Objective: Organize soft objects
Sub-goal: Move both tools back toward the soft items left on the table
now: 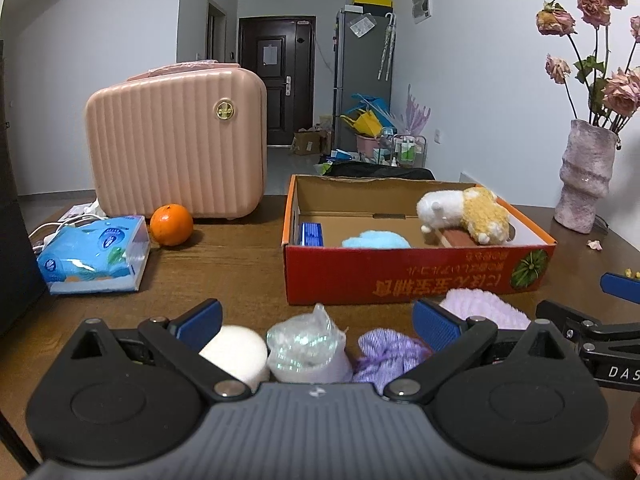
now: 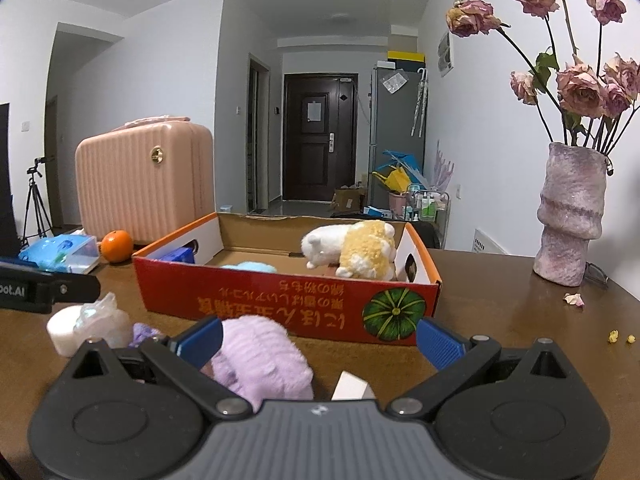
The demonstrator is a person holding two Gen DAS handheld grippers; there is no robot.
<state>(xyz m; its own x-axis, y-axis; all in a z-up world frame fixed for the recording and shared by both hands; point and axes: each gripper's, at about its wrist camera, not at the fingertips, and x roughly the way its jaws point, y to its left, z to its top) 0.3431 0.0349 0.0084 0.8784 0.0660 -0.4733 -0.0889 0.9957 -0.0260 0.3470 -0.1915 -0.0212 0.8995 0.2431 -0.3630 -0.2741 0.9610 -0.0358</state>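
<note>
A dark wooden counter fronts a hallway with a door and a fridge. On it sits a red cardboard box, open-topped, with loose soft things in a row on its near side.

The left claw is spread wide around a white sponge-like block, a crinkled plastic-wrapped bundle and a purple knitted piece. The right claw is likewise spread, with a lilac fluffy towel beside its left finger, nothing pinched.

Judging by this, the next pick should take one item only: centre the fingers on the bundle or the towel, close gently, lift clear of the box wall.

The box already holds a white-and-yellow plush toy at the far right, a light-blue fluffy cloth in the middle and a blue packet at the left wall.
</note>
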